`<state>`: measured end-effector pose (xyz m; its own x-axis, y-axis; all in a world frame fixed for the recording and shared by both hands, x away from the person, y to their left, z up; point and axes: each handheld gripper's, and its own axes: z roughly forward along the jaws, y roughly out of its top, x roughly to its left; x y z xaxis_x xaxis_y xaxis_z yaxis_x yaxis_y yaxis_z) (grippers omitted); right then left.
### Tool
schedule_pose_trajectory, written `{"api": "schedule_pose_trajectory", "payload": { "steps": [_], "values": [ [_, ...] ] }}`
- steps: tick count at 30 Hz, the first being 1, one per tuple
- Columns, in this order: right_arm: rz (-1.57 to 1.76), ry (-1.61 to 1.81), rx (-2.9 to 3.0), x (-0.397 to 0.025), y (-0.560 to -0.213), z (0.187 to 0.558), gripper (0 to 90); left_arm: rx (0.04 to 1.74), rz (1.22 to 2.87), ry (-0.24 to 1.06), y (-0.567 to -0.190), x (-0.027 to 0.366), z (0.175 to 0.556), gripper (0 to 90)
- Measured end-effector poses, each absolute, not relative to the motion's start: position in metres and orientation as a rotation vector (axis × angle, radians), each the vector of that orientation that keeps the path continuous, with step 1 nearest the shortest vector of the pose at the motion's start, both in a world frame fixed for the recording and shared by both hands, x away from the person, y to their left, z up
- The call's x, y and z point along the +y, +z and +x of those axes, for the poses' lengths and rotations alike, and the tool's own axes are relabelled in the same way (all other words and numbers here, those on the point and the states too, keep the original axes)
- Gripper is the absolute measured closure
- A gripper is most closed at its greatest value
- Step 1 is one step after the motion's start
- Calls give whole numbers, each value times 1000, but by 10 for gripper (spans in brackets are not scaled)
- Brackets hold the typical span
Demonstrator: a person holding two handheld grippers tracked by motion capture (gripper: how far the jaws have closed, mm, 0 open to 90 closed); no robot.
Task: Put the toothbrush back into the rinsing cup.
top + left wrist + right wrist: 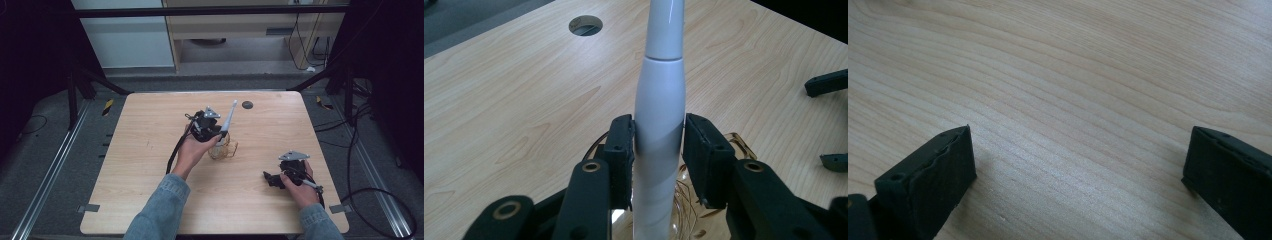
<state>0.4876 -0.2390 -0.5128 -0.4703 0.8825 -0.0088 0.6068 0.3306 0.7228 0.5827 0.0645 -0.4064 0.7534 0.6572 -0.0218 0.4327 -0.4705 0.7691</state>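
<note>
Two claws were counted, one in each hand. The left claw [659, 150] was seen clamped on one slim white handle [660, 115], its two black jaws pressed against either side of the handle's thicker part. The handle was held tilted over the middle of the wooden surface [150, 165], its narrow end pointed up and away toward one round dark hole [247, 105] near the far edge. Directly beneath the left claw one clear glass cup [223, 149] with a handle was seen standing on the surface; thin golden lines were visible on or in the glass, and the white handle's lower end ran down toward it. The right claw [1075, 170] was held wide open, low over bare wood near the right front corner, with nothing between its jaws. No writing or brand could be read anywhere.
</note>
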Motion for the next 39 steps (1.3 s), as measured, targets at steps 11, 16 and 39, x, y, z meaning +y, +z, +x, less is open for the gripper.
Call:
{"api": "schedule_pose_trajectory", "payload": {
  "steps": [11,16,39],
  "values": [
    [1314,933,2200,-239,-513,488,4,791,2130,388,-397,68,575,630],
    [1314,933,2200,-239,-513,488,4,776,2129,403,-392,70,571,622],
    [1314,933,2199,-239,-513,488,4,743,2105,465,-379,70,555,215]
  ]
}}
